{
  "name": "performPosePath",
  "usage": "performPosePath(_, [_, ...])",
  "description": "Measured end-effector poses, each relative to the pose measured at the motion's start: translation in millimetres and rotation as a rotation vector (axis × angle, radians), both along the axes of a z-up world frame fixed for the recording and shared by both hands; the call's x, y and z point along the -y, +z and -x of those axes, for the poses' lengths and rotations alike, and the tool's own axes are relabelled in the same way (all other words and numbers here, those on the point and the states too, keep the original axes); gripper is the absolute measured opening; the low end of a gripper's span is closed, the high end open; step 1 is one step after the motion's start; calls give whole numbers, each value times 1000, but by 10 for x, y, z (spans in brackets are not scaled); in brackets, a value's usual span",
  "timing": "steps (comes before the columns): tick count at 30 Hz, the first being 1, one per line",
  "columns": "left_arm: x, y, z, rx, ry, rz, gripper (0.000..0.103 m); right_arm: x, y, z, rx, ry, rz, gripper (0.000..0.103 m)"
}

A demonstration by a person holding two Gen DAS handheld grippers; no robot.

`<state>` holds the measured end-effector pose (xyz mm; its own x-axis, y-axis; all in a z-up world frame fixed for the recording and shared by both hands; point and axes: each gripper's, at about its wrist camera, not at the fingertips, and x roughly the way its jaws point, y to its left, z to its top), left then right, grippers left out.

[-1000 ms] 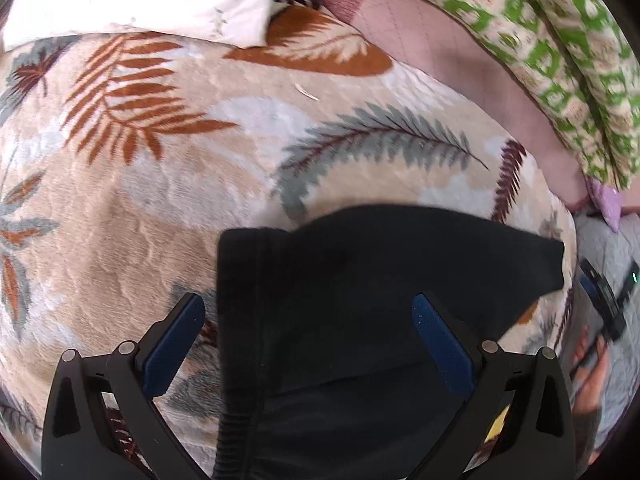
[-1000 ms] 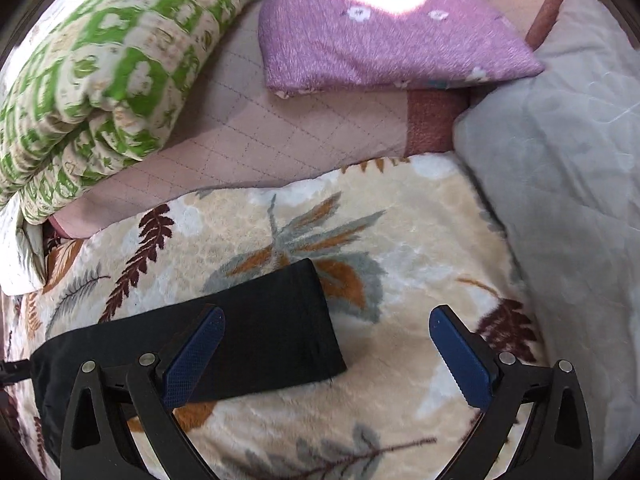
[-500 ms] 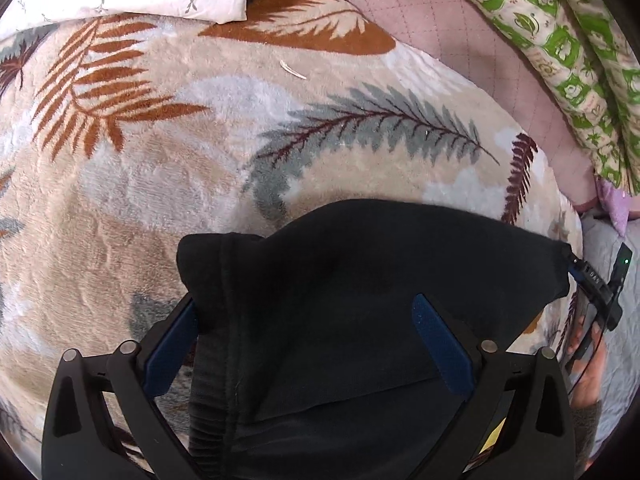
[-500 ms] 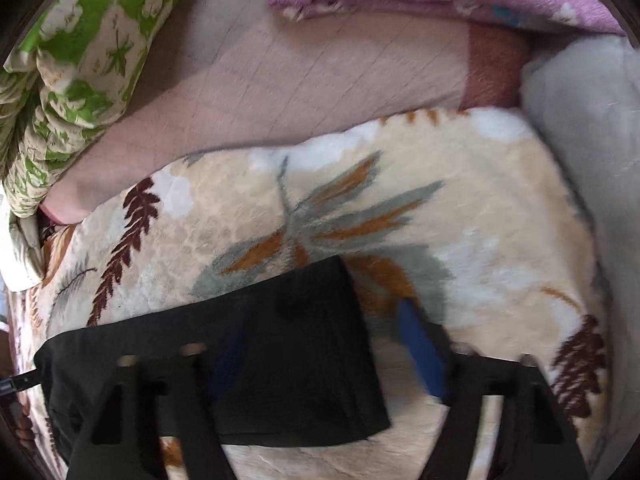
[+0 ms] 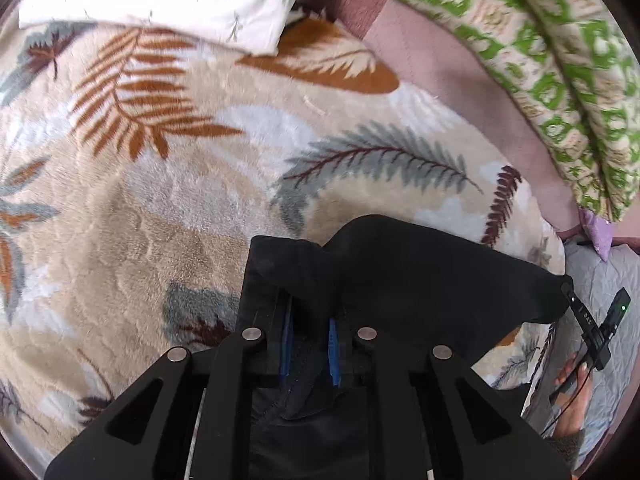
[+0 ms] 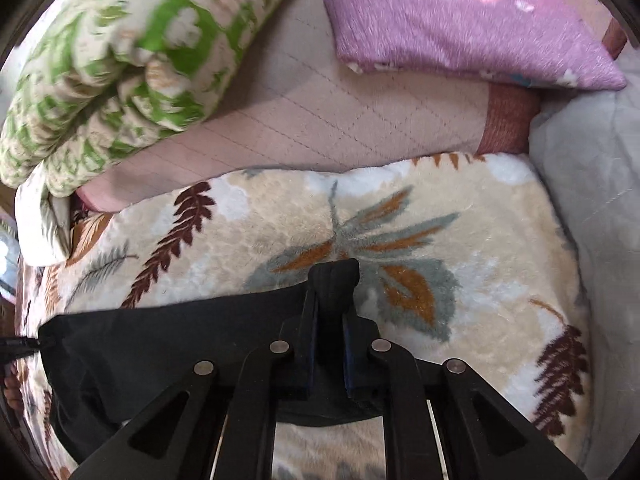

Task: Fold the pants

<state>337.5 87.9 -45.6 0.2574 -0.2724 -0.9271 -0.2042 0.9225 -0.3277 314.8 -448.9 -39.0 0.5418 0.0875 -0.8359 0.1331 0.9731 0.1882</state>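
1. The left gripper (image 5: 310, 346) was closing, pinching the waistband end of the black pants (image 5: 420, 272) at 6 o'clock.
2. The pants lay across the leaf-print blanket (image 5: 168, 208) (plush).
3. The right gripper (image 6: 330, 354) was clamped on the pants' bunched cuff end at 6 o'clock.

Left tongs (image 5: 309, 350) closing, right tongs (image 6: 329, 354) clamped, both angled downward.

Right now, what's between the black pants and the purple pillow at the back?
In the right wrist view, two things: past the black pants comes bare leaf-print blanket, then a strip of pink quilted sheet running up to the purple pillow.
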Motion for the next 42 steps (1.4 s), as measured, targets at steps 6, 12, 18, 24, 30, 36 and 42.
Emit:
performPosePath(6, [10,291,132,69,-7,-28,12,-22,266,302,66,37,24,9])
performPosePath(12, [102,481,396,155,-47,-86,12,-115,433,591,106,96,75,9])
performPosePath(18, [101,553,676,195,-43,-110,12,-148,470,955,148,123,72,9])
performPosePath(24, [130,610,998,252,-44,-142,12,-187,420,1256,185,133,90,9])
performPosePath(30, [163,509,1364,277,-70,-160,12,-304,286,1592,186,185,96,9])
performPosePath(36, [120,371,1718,286,-98,-153,12,-380,122,2045,175,224,65,9])
performPosePath(42, [-13,155,1967,245,-93,-115,12,-262,-75,2509,148,186,4,10])
